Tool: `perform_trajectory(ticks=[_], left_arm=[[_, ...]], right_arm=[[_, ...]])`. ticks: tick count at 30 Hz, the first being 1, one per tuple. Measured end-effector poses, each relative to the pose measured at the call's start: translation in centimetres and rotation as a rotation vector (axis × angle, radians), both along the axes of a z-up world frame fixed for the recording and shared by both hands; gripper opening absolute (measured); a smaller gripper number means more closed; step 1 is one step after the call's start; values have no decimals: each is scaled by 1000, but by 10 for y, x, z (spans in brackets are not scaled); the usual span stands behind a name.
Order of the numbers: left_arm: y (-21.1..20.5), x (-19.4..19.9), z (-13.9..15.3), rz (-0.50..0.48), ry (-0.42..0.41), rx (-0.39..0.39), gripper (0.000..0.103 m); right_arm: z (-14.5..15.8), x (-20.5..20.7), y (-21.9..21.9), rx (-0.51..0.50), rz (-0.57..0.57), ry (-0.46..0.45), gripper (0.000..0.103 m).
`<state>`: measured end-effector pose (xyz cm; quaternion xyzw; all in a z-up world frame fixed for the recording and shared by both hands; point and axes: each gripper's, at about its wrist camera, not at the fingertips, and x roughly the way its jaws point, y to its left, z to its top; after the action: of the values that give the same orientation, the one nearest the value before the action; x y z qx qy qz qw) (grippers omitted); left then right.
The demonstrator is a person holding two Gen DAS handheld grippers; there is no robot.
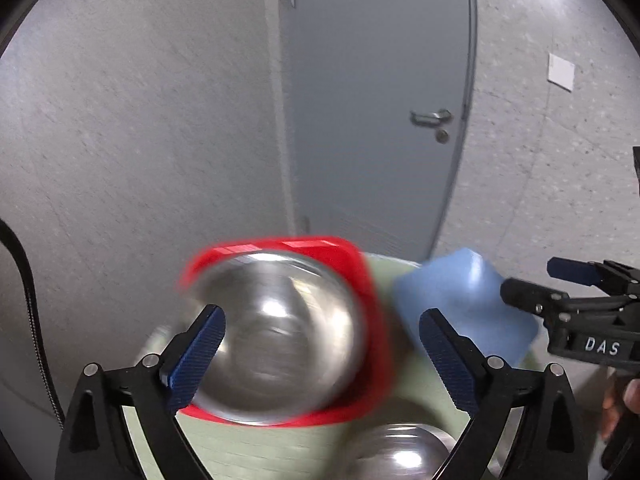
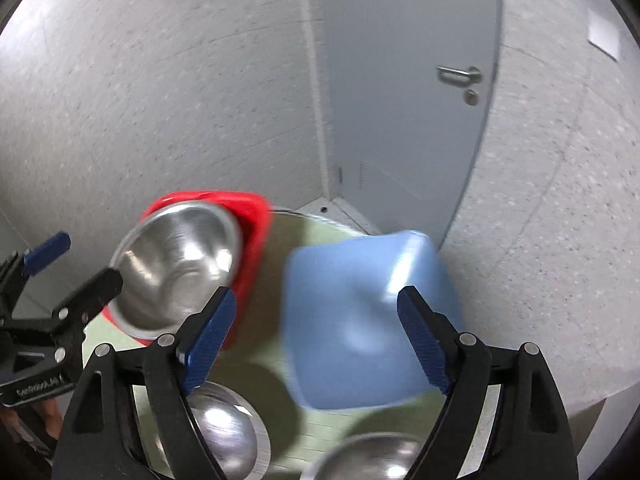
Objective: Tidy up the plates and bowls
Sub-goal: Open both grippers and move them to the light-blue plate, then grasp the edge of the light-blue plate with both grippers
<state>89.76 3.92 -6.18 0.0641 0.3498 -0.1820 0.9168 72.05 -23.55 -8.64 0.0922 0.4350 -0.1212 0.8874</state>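
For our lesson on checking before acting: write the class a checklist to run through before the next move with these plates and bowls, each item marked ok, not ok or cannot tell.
1. Left gripper free of load: ok, jaws wide, nothing pinched.
2. Right gripper free of load: ok, jaws wide over the blue plate.
3. Steel bowl sits in the red plate: ok.
4. Blue plate lies flat on the table: cannot tell, blurred.
5. Other bowls near: two, one at lower left, one at the bottom edge; ok.
6. Grippers apart from each other: ok.
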Motion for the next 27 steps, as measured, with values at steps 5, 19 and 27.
perform_trajectory(ticks=[5,19,27], left_arm=[[-52,7,-15,-5,96,5,96],[-141,55,-65,62,293,154,93],[-162,79,-110,36,431,216,50]], right_arm=[[-17,-20,-59,32,-25,30,85],[-91,-17,-125,193,7,137,85],[-123,-10,-125,266,48,194,66]])
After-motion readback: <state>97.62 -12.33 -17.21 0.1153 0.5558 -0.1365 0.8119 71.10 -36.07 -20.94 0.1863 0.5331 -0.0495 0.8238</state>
